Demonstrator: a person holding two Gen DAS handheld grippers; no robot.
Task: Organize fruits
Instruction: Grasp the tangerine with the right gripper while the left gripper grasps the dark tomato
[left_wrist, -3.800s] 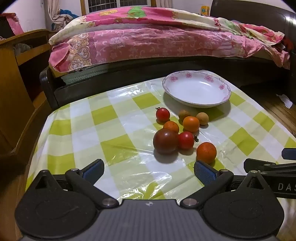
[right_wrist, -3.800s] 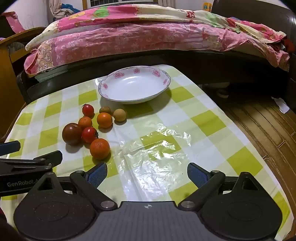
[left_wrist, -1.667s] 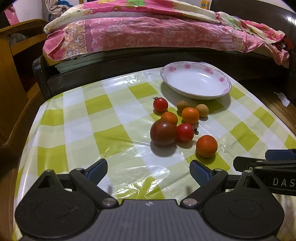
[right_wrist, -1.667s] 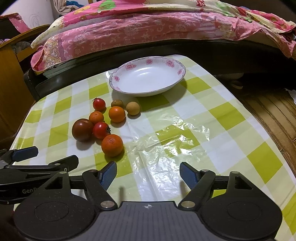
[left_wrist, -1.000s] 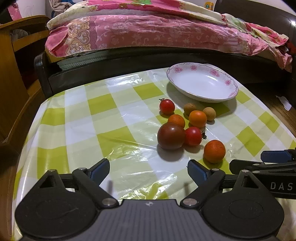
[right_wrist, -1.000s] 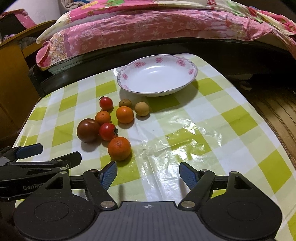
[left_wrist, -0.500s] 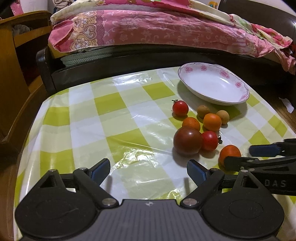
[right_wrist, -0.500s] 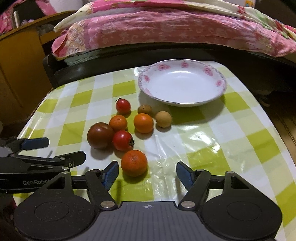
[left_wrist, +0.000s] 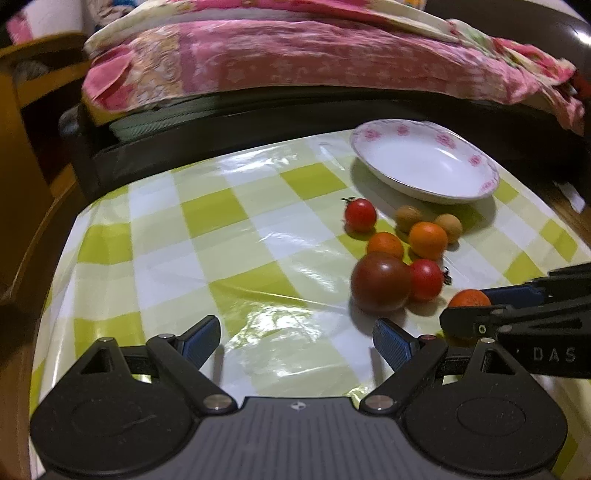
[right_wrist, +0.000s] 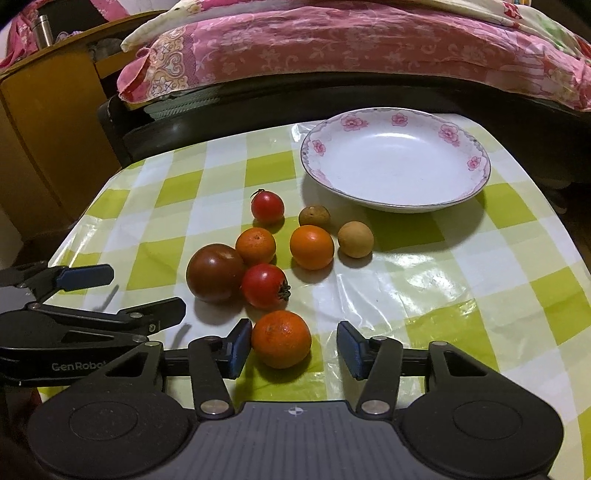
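A cluster of small fruits lies on the green-checked tablecloth (right_wrist: 461, 266). The nearest orange fruit (right_wrist: 280, 339) sits between the open fingers of my right gripper (right_wrist: 293, 349), close to the left pad, untouched as far as I can tell. Behind it are a dark tomato (right_wrist: 215, 272), a red tomato (right_wrist: 264, 285), two oranges (right_wrist: 312, 246), another red tomato (right_wrist: 267, 207) and two brown longans (right_wrist: 355, 239). The empty white flowered plate (right_wrist: 476, 177) stands behind them. My left gripper (left_wrist: 297, 341) is open and empty, left of the fruits (left_wrist: 380, 282).
A bed with a pink quilt (right_wrist: 332, 48) runs along the far side of the table. A wooden cabinet (right_wrist: 48, 140) stands at the left. The table edge drops off to the right toward the wooden floor.
My right gripper has moved forward and left, so the nearest orange fruit now lies between its fingers. My left gripper has shifted left, away from the fruits.
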